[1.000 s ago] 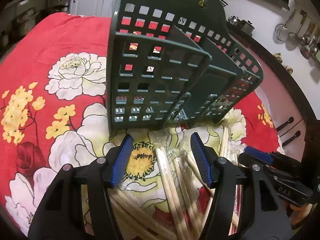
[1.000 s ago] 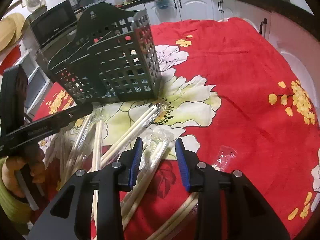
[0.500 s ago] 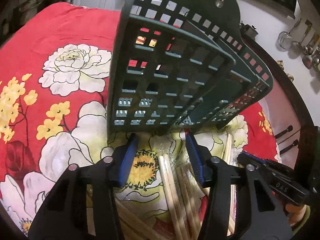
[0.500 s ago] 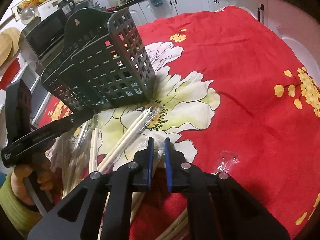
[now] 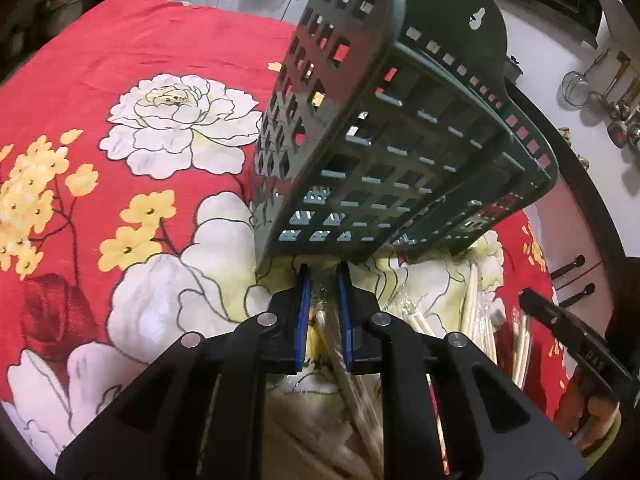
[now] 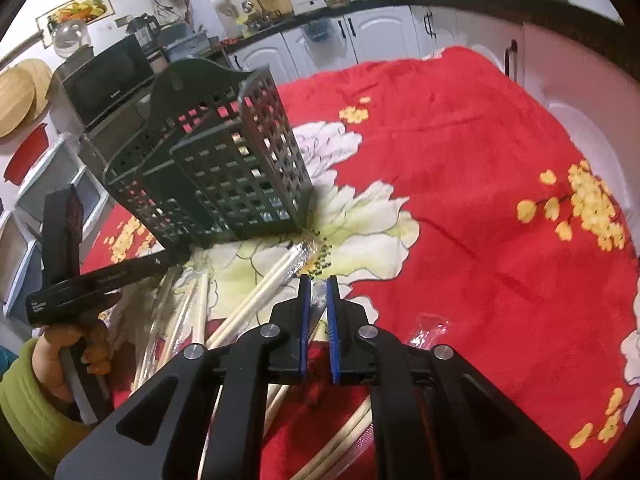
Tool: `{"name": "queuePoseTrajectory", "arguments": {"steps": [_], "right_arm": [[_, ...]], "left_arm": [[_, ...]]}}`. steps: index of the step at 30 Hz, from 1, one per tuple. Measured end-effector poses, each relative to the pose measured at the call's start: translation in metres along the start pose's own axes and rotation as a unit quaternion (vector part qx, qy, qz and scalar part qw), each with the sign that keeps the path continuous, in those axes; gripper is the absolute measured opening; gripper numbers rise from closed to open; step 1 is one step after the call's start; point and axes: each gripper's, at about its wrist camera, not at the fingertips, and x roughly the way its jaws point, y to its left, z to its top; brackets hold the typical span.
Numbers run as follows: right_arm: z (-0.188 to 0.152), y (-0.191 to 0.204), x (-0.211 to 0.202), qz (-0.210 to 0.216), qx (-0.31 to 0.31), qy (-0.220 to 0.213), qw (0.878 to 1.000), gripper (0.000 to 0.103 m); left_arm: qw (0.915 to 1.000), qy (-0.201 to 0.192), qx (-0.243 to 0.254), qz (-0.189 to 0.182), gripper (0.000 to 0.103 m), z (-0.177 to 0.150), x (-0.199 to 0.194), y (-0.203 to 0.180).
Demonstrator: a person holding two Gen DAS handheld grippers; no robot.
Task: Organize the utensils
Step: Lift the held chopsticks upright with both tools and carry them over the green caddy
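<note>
A dark green slotted utensil holder [image 5: 396, 152] stands on the red flowered cloth; it also shows in the right wrist view [image 6: 216, 168]. Several plastic-wrapped wooden chopstick pairs [image 6: 260, 284] lie in a pile in front of it. My left gripper [image 5: 323, 276] is shut on a wrapped chopstick pair [image 5: 340, 356] right at the holder's base. My right gripper [image 6: 315, 284] is shut on the plastic end of another wrapped chopstick pair [image 6: 318, 300], a little in front of the holder's right corner.
The red flowered cloth [image 6: 480, 200] covers the table. More wrapped chopsticks [image 5: 480, 320] lie to the right of the left gripper. An empty wrapper [image 6: 432, 328] lies right of my right gripper. Kitchen cabinets and a microwave [image 6: 108, 76] stand behind.
Both grippers went from open to shut, each closing on a wrapped chopstick pair. The left gripper moved forward to the holder's base.
</note>
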Motion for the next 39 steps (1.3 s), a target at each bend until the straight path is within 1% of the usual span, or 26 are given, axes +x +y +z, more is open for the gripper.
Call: {"name": "queuePoseTrajectory", "arguments": {"steps": [3,6,9,12,21,29,35,39], "right_arm": [[0.003,0.0,-0.007,-0.003,0.001,-0.011,1.0,0.008],[0.007,0.0,-0.014,-0.009,0.0,-0.024,1.0,0.008],[0.012,-0.001,-0.022,-0.017,-0.001,-0.039,0.999,0.007],[0.017,-0.001,-0.032,-0.021,-0.002,-0.056,0.998,0.007],[0.032,0.008,-0.068,-0.027,-0.02,-0.11,0.993,0.006],[0.041,0.025,-0.095,-0.018,-0.046,-0.147,0.988,0.006],[0.046,0.039,-0.115,-0.012,-0.066,-0.174,0.983,0.006],[0.05,0.044,-0.124,-0.011,-0.072,-0.187,0.98,0.006]], "left_arm": [[1.0,-0.009,0.0,0.0,0.007,-0.001,-0.01,0.001],[0.9995,-0.028,-0.003,-0.01,0.004,0.0,-0.022,-0.001],[0.9984,-0.055,0.003,-0.012,0.004,0.003,-0.037,-0.005],[0.9964,-0.083,0.017,-0.011,0.004,0.009,-0.057,-0.012],[0.9897,-0.131,0.055,-0.018,0.003,0.021,-0.097,-0.045],[0.9828,-0.159,0.086,-0.037,0.003,0.027,-0.12,-0.079],[0.9778,-0.177,0.103,-0.045,0.003,0.033,-0.132,-0.098],[0.9756,-0.182,0.113,-0.047,0.003,0.038,-0.134,-0.106]]}}
